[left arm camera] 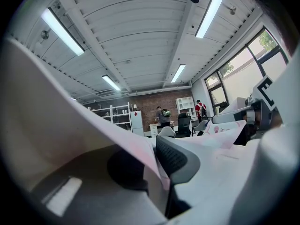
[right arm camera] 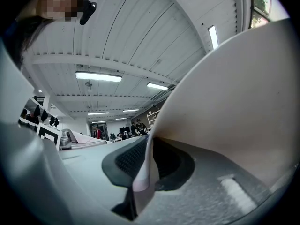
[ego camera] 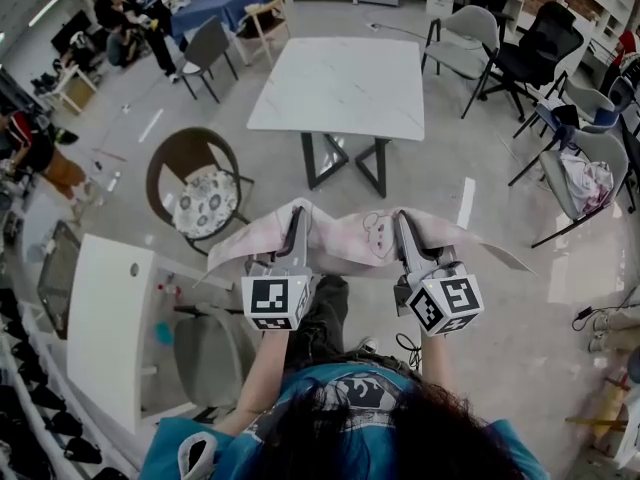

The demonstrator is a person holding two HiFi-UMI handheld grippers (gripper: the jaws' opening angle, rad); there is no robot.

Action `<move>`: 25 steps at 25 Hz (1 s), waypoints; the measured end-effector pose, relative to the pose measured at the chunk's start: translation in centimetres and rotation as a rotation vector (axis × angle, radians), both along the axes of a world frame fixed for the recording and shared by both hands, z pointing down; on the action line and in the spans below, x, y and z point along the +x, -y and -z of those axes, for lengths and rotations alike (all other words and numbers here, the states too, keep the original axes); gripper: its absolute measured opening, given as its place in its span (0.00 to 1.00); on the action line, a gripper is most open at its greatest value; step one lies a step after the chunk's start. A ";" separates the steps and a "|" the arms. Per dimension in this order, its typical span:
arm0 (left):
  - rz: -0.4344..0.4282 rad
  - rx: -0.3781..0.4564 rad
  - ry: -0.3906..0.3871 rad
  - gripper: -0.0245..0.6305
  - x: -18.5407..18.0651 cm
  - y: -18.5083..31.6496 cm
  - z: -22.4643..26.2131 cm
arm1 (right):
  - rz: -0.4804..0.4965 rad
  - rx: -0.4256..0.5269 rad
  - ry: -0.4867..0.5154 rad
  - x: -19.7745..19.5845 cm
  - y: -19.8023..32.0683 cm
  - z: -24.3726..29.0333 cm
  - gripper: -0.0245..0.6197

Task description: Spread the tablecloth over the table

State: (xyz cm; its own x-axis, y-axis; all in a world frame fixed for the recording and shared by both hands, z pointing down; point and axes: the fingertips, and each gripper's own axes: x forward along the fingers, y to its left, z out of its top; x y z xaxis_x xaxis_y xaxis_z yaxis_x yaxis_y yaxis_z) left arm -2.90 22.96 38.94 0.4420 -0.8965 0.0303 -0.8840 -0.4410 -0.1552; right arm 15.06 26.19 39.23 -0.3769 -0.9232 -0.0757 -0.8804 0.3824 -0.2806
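Note:
A pale pink tablecloth [ego camera: 350, 240] with a faint cartoon print hangs stretched between my two grippers in the head view, held level above the floor. My left gripper [ego camera: 294, 220] is shut on its left part, my right gripper [ego camera: 403, 224] on its right part. In the left gripper view the cloth [left arm camera: 70, 121] is pinched between the dark pads [left arm camera: 171, 157]. The right gripper view shows the cloth edge [right arm camera: 220, 102] clamped between its pads [right arm camera: 131, 158]. The white marble-topped table [ego camera: 340, 83] stands ahead, bare, beyond the cloth.
A round wicker chair [ego camera: 200, 193] with a patterned cushion stands left of the table. Grey and black chairs [ego camera: 560, 118] crowd the right side. A white desk [ego camera: 105, 318] lies at my lower left. A person [ego camera: 150, 18] stands far back left.

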 end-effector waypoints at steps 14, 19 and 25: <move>-0.018 0.047 -0.031 0.15 -3.8 13.0 2.7 | 0.026 0.026 -0.054 -4.2 12.7 3.1 0.11; -0.040 0.091 -0.030 0.15 -6.4 19.8 5.8 | 0.037 0.061 -0.089 -7.0 18.8 6.2 0.12; -0.056 0.179 -0.028 0.15 -9.8 26.3 9.8 | 0.059 0.134 -0.141 -10.8 25.0 10.1 0.12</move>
